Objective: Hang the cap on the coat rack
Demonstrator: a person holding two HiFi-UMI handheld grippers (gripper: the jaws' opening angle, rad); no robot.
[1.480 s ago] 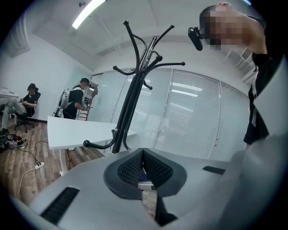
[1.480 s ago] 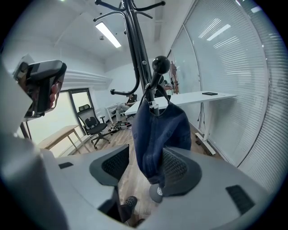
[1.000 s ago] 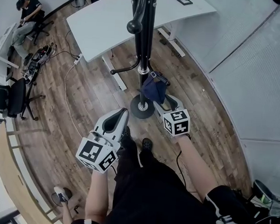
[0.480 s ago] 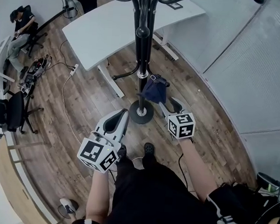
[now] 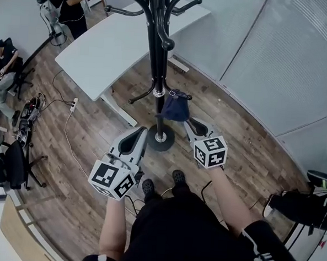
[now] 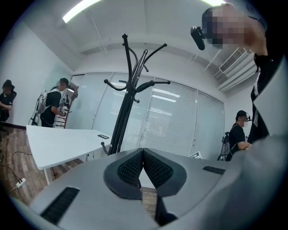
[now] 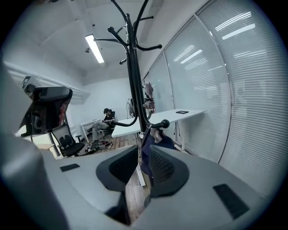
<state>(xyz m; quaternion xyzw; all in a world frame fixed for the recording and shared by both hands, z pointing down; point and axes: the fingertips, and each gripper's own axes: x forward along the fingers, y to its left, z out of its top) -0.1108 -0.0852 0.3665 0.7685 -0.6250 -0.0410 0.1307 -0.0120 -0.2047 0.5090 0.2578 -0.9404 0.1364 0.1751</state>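
Partly hidden between right gripper's (image 7: 143, 153) closing jaws, navy cap (image 5: 176, 108); left gripper (image 6: 143, 156) pressed together.

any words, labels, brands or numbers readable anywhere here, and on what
No readable text in any view.
Left gripper and right gripper: their cubes bear only black-and-white square patterns, no letters or digits.
Cap, between the right gripper's closing jaws: no logo visible.
Dark flat item on the white table: too small to read.
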